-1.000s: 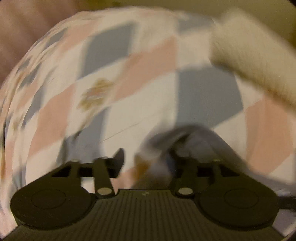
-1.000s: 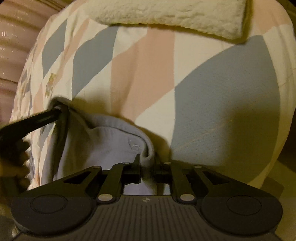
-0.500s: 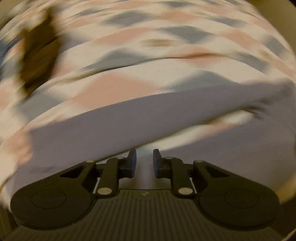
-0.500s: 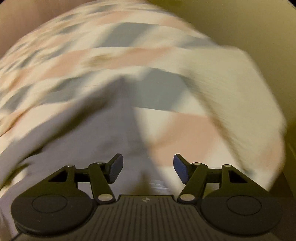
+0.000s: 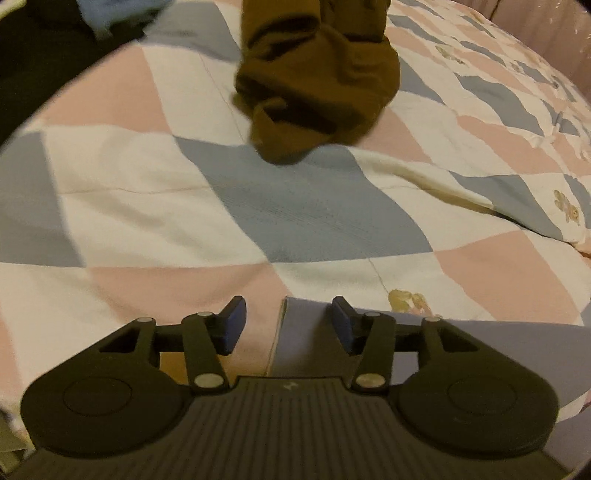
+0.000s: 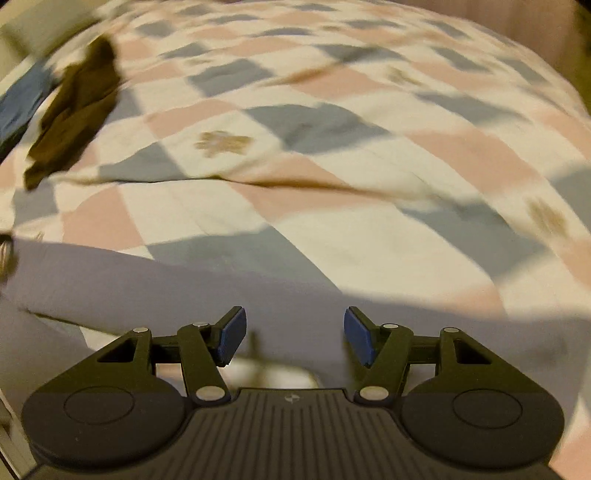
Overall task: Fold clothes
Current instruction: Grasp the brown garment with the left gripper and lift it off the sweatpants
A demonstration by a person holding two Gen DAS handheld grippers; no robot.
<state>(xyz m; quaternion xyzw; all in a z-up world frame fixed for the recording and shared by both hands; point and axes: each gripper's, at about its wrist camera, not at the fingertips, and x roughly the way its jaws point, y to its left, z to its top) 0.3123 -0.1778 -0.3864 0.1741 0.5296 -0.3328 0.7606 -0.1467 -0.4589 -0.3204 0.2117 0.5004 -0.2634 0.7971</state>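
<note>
A lavender garment [image 6: 155,280] lies flat on the checked quilt [image 6: 332,147], close under both grippers. In the left wrist view its corner [image 5: 461,339] shows at the lower right, with its edge between the fingers. My left gripper [image 5: 288,325] is open and empty just above that edge. My right gripper [image 6: 293,336] is open and empty above the garment. A crumpled brown garment [image 5: 317,81] lies further off on the quilt; it also shows in the right wrist view [image 6: 77,110], far left.
A blue garment [image 5: 118,11] lies at the quilt's far left edge, seen also in the right wrist view [image 6: 22,96]. A long crease [image 6: 295,182] runs across the quilt. A pinkish headboard or wall [image 5: 546,26] stands behind.
Both grippers were shut on the lavender garment a second ago. They have let go, opened, and swung round to face across the bed. The garment now lies flat.
</note>
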